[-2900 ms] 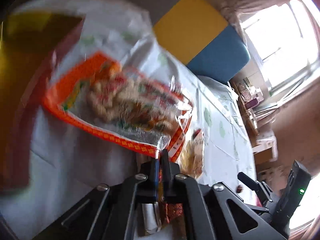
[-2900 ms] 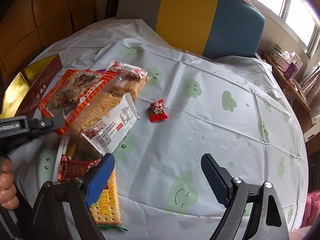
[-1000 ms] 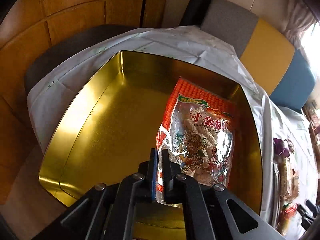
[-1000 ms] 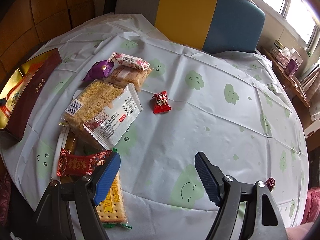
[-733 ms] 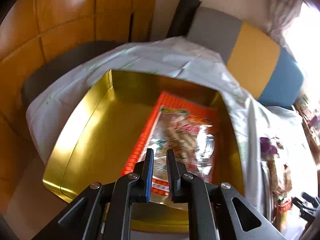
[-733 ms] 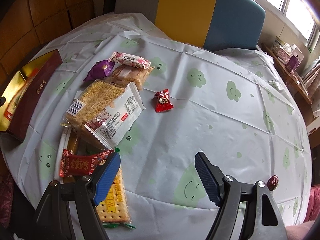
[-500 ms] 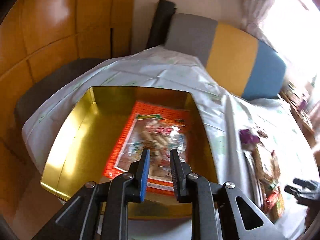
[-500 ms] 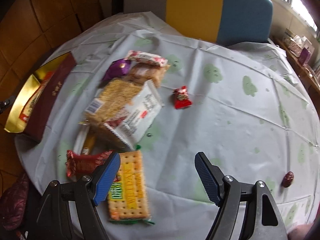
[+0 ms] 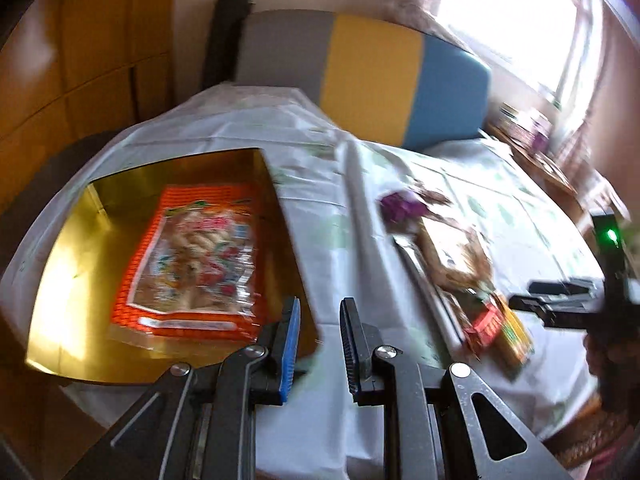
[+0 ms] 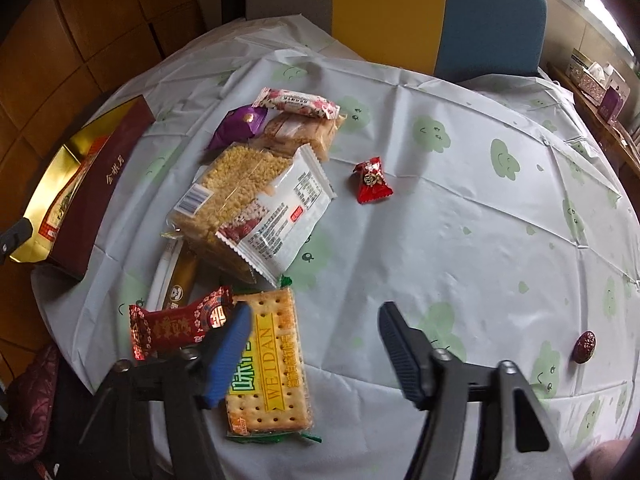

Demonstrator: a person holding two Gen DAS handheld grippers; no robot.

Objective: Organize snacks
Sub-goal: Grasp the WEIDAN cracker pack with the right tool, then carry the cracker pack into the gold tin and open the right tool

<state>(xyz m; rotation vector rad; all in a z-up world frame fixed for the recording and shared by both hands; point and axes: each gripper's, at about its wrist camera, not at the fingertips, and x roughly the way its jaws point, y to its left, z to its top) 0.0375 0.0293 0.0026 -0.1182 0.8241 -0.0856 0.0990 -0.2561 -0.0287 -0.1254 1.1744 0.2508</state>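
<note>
Stowed: orange snack bag (image 9: 196, 264) in gold tin (image 9: 68, 264). Remaining on table (image 10: 460, 216): Weldan crackers (image 10: 272, 364), rice cakes (image 10: 240, 192), candies. Both hand-held grippers, left (image 9: 318, 344) and right (image 10: 314, 348), spread, empty

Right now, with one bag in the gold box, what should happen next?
Probably lower the open right gripper onto the cracker pack just beneath it: the orange bag already lies in the gold box, while the other snacks remain on the table.

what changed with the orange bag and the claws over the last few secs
The left claw carried the orange bag off the pile into the gold box, let go, and swung right, open. The right claw stayed open over the table, now nearer the crackers; the other snacks kept their places.
</note>
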